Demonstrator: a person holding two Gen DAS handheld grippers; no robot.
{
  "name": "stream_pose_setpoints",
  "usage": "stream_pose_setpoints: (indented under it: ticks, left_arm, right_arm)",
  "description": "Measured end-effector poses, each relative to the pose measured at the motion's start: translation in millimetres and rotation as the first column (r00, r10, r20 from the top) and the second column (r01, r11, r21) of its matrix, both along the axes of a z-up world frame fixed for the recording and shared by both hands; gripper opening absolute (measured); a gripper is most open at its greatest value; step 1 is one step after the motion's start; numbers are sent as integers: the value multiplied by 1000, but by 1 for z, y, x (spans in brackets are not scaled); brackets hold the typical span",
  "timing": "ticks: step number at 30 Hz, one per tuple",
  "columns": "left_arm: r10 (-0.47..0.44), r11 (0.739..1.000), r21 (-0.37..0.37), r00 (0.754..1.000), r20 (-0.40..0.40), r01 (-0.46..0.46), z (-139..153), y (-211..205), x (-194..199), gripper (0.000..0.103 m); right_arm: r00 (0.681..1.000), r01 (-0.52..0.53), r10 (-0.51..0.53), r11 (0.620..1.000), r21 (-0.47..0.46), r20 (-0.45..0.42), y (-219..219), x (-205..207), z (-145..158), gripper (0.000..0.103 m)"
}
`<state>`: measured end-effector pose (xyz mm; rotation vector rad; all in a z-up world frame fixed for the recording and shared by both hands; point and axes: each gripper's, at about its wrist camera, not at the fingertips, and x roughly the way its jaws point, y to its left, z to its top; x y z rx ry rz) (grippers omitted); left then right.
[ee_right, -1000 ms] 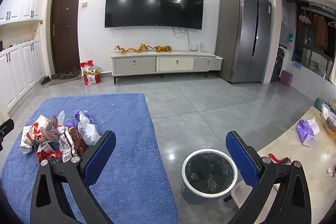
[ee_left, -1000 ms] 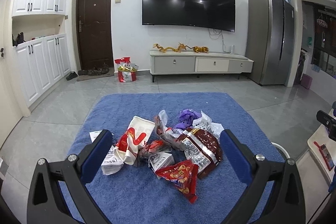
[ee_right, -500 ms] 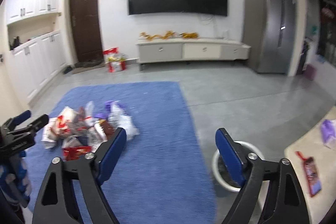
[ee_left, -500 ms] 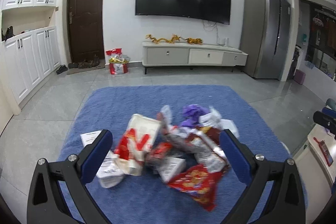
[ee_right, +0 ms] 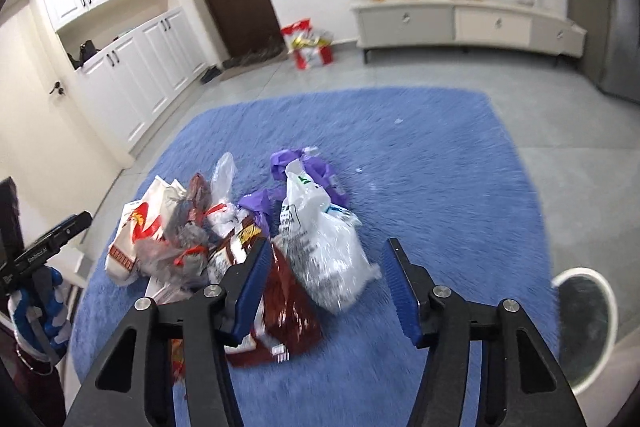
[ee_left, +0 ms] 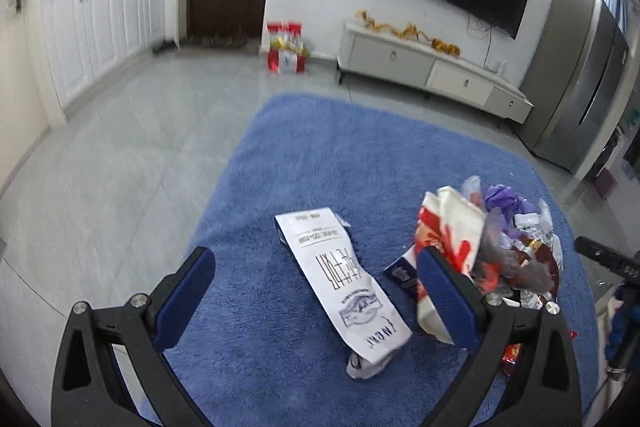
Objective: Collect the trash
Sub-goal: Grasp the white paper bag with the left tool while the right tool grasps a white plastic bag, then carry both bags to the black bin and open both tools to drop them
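A blue rug (ee_left: 320, 155) covers the grey tiled floor (ee_left: 120, 147). On the rug, lower centre of the left view, lies a long white wrapper (ee_left: 344, 283); right of it sits a heap of wrappers (ee_right: 224, 227). A white-rimmed bin (ee_right: 584, 323) stands on the floor at the right view's lower right.

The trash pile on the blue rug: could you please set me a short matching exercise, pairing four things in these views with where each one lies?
Things:
1. long white wrapper
2. clear crinkled bag
3. waste bin
4. dark red snack bag

Places:
A. on the grey floor, off the blue rug
B. between the open fingers of the left claw
C. ahead of the right claw, between its fingers
D. partly behind the right claw's left finger

Pairs: 1-B, 2-C, 3-A, 4-D
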<state>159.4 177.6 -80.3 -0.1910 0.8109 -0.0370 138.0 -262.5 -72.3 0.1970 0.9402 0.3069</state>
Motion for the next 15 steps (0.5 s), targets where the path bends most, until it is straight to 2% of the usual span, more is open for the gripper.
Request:
stream_pose_setpoints:
  ticks: [6,7,8,9,10,12,13,15]
  left_arm:
    - [-13,998,-68,992,-123,5,-31,-3,33,100]
    - [-14,997,-76,989,-144,3,-36,-6,36,95]
    - [-18,996,-90,986,-168,3,-42,-8,39,80]
    - [-26,994,-111,981,-191,4,-48,-9,41,69]
    - [-32,990,-138,975,-220,2,-54,-9,43,52]
    - [-18,988,-154,978,-210,-15,-56,-7,39,50]
    - [-15,987,-159,979,-203,-17,-54,-6,36,44]
    - [-24,985,-170,982,-188,-9,-49,-7,29,43]
  right_arm:
    - [994,-73,79,994,81,-75,9,35,-34,56]
    - [993,-83,90,994,77,-82,10,39,-38,54]
    - [991,-93,100,993,73,-92,11,44,-45,50]
    - [989,-102,109,992,77,-102,10,46,-48,48]
    - [987,-109,118,991,83,-109,9,47,-52,46]
    - [984,-125,136,987,97,-113,8,49,-59,39]
    - [983,-132,143,986,99,-112,6,50,-59,37]
    - [983,-146,156,984,106,-100,3,45,-58,31]
